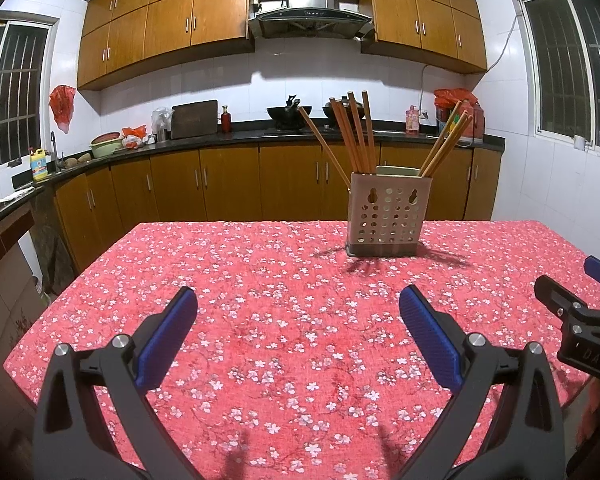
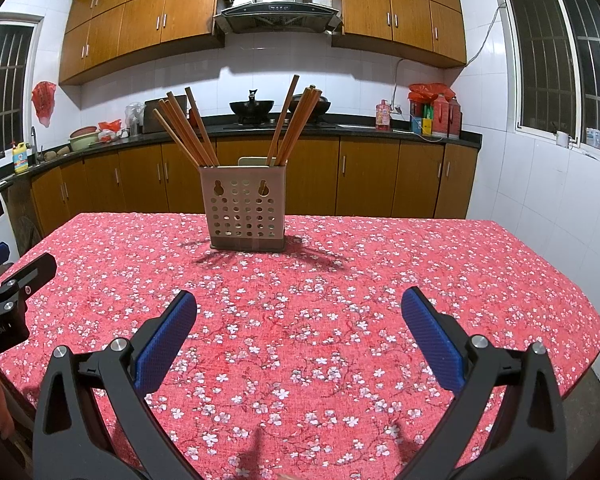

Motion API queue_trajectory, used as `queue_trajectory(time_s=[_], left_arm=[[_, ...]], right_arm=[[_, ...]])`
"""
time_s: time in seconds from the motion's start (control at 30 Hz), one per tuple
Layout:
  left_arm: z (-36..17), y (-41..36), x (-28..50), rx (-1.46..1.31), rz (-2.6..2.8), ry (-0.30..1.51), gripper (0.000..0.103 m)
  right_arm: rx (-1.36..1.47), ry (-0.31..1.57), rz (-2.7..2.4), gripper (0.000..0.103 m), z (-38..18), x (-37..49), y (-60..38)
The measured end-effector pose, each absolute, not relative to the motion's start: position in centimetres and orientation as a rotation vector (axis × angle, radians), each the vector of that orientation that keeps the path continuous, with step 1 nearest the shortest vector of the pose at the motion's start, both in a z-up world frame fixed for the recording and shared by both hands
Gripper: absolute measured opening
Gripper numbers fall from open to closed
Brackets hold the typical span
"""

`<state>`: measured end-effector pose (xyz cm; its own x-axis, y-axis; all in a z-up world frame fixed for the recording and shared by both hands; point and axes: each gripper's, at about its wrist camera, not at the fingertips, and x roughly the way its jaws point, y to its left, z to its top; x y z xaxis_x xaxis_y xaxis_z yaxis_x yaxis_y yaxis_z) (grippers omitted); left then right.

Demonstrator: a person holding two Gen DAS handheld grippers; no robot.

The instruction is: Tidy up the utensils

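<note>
Wooden chopsticks (image 2: 192, 132) stand fanned in a perforated holder (image 2: 247, 212) toward the far side of our floral-clothed table (image 2: 420, 280); nearer, our left gripper (image 1: 298, 322) and right gripper (image 2: 300, 322) hover above the cloth, jaws wide apart, empty.

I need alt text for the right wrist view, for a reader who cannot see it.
A perforated utensil holder with wooden chopsticks stands on a red floral tablecloth. The right gripper hovers open and empty before it, in a kitchen.
</note>
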<state>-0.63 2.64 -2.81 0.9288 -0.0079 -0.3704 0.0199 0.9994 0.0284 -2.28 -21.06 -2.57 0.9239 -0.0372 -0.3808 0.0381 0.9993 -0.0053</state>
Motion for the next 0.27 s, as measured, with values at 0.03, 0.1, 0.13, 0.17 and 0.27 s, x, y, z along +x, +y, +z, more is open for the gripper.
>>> queue_trajectory(time_s=[0.03, 0.1, 0.13, 0.17, 0.27], left_arm=[[-2.84, 2.60, -0.65, 0.032, -0.014, 0.380, 0.099], [-2.78, 2.70, -0.54, 0.031, -0.014, 0.385, 0.099], [-2.79, 2.73, -0.55, 0.028, -0.013, 0.386, 0.099], [-2.76, 2.81, -0.57, 0.026, -0.014, 0.386, 0.099], [-2.68, 2.90, -0.55, 0.025, -0.014, 0.388, 0.099]], right_arm=[[0.002, 0.390, -0.039, 0.101, -2.61, -2.38, -21.01], [0.002, 0.391, -0.039, 0.101, -2.56, -2.27, -21.07], [0.002, 0.391, -0.039, 0.101, -2.55, -2.28, -21.07], [0.002, 0.391, -0.039, 0.101, -2.56, -2.31, -21.06], [0.002, 0.392, -0.038, 0.101, -2.56, -2.30, -21.08]])
